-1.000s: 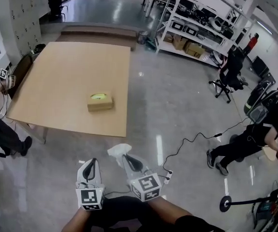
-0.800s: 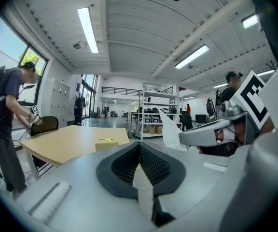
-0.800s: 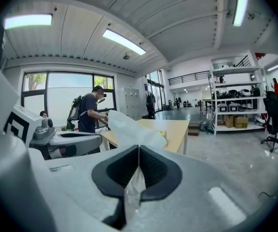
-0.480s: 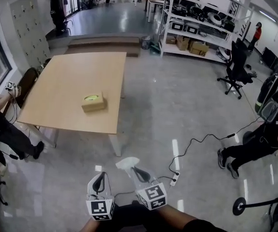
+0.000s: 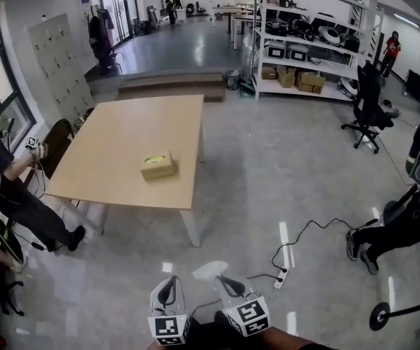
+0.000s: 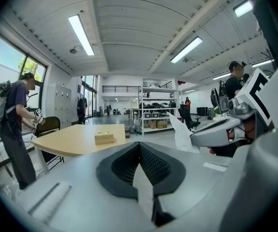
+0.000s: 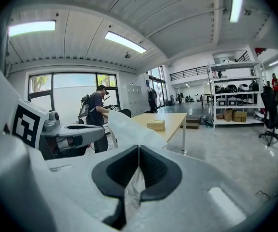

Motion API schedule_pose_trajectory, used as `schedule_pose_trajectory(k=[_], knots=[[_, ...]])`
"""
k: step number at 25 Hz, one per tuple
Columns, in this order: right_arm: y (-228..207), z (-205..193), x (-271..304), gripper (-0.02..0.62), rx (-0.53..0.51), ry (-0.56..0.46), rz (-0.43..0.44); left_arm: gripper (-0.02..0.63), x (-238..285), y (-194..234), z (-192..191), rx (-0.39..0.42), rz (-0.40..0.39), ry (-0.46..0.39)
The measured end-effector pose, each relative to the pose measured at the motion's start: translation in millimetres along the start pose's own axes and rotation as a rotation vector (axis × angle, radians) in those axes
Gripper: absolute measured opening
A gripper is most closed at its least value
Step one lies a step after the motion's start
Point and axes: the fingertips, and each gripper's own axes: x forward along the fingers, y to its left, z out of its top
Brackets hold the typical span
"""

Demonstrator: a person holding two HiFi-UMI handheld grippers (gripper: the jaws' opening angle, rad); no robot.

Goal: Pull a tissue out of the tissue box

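Tissue (image 5: 208,270), white and crumpled, sticks up past the tips of the right gripper (image 5: 223,277), whose jaws are clamped on its lower edge; in the right gripper view the thin sheet shows pinched between the dark pads and fans out above them. The left gripper (image 5: 169,281) hangs just beside it at the same height, jaws pressed together, both grippers low over the grey floor (image 5: 268,173) and aimed toward the table (image 5: 122,133). The tissue box (image 5: 158,165), tan with a yellow-green opening on top, sits on the near half of that wooden table, well apart from both grippers and from the tissue. A person (image 5: 2,177) stands at the table's left edge, and shelving (image 5: 305,57) lines the far wall.
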Motion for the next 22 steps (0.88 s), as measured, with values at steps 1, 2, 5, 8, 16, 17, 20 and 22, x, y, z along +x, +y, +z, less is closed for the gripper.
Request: schedule_pose_trajectory(k=[1,2,5,8,16,17,20,22], knots=[[2.4,-1.3,-2.4,-0.003,-0.005,0.0,0.002,0.018,-3.2,-0.5,0.0,-0.004,0.003,-0.003],[5.6,-2.0,-4.4,-0.003,-0.011,-0.001,0.006,0.018,-6.5,0.5,1.3,-0.006,0.009,-0.007],[15.0,-2.2,-12.2,-0.005,-0.027,-0.007,0.022,0.018,-18.0,3.1,3.7,-0.011,0.034,-0.018],[17.0,-5.6,-18.4,-0.005,-0.027,-0.01,0.024,0.018,-28.0,0.3,-2.3,-0.016,0.044,-0.019],[7.4,-15.6,-31.3,-0.005,-0.012,-0.02,-0.009,0.018,-29.8,-13.5,-14.6,0.003,0.017,-0.018],[6.2,-15.2,-33.4,-0.005,-0.013,-0.023,-0.014,0.018,-29.6,-14.4,-13.9,0.005,0.014,-0.019],[4.2,-9.0,-38.7,-0.005,-0.014,-0.037,-0.022,0.018,-29.2,-16.3,-5.2,0.008,0.01,-0.027],[4.7,-4.6,-42.0,-0.005,-0.017,-0.047,-0.025,0.018,-29.6,-17.6,-2.3,0.014,0.007,-0.032]])
